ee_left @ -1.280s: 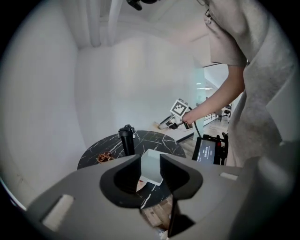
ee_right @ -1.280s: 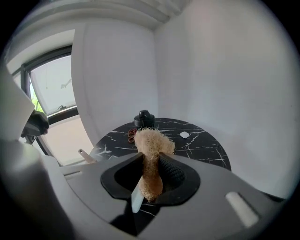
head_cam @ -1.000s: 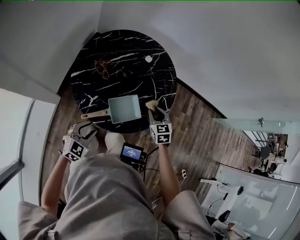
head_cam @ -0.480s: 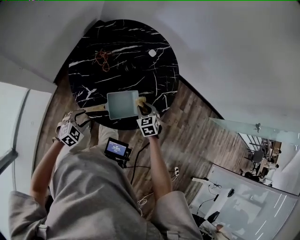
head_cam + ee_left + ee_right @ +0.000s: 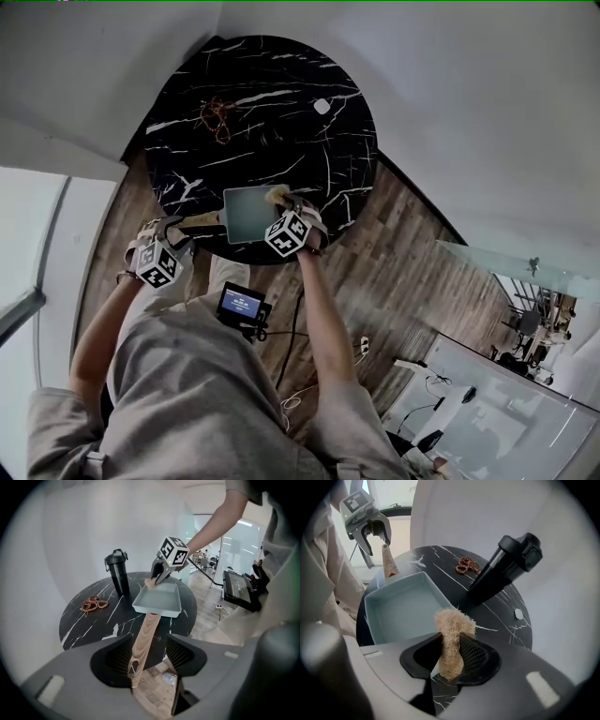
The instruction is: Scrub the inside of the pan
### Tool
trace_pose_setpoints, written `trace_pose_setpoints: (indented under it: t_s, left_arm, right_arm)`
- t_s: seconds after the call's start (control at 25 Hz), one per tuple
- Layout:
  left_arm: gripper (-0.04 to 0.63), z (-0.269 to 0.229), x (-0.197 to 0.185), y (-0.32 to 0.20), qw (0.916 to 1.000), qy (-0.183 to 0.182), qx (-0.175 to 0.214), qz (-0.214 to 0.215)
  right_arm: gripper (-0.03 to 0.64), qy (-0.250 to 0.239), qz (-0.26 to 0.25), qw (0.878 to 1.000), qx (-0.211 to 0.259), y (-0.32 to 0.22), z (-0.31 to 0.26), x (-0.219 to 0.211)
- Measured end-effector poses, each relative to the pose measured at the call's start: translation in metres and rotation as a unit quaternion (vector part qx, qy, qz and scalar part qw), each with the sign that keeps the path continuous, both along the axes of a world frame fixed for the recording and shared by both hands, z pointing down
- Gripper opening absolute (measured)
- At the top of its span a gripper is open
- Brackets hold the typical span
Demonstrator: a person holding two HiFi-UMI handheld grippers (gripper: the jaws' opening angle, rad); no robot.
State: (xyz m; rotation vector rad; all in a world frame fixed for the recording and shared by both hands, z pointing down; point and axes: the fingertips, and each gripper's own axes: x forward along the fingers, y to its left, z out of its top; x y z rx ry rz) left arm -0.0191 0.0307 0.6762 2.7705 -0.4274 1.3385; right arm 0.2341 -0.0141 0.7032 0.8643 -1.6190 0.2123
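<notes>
the pan [image 5: 249,214] lies flat at the near edge of the table [image 5: 281,84], its wooden handle [image 5: 146,629] reaching past that edge between the jaws of the left tongs [image 5: 149,646], which stand apart and do not pinch it. the right tongs [image 5: 451,651] are clenched on a soft, fibrous scrubber [image 5: 453,623] over the same edge, at the pan's rim. we judge the pan stiff but light, likely to slide on the smooth table, so the handle wants a firm grip first.

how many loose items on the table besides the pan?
3. A black bottle stands just beyond the pan; brown beads lie farther back; a small white disc sits near the table edge. The bottle could hide something small.
</notes>
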Motion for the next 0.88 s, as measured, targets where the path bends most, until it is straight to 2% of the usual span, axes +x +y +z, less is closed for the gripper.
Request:
trace_pose_setpoints:
  t_s: [0.24,0.44,0.6,0.88]
  left_arm:
    - [0.201,0.014,0.002,-0.007,0.9998,-0.017,0.007,0.001]
    - [0.201,0.026,0.008,-0.004,0.9928,-0.058,0.069,0.079]
    - [0.138,0.037,0.009,-0.005,0.993,-0.061,0.059,0.083]
    - [0.132,0.042,0.013,0.001,0.995,-0.038,0.035,0.085]
  right_arm:
    - [0.124,0.021,0.01,0.999,-0.026,-0.011,0.017,0.003]
    - [0.126,0.017,0.037,0.998,-0.044,-0.013,0.027,0.001]
    - [0.124,0.018,0.053,0.997,-0.047,-0.017,0.031,0.002]
    - [0.117,0.002,0.08,0.995,-0.064,-0.024,0.038,-0.002]
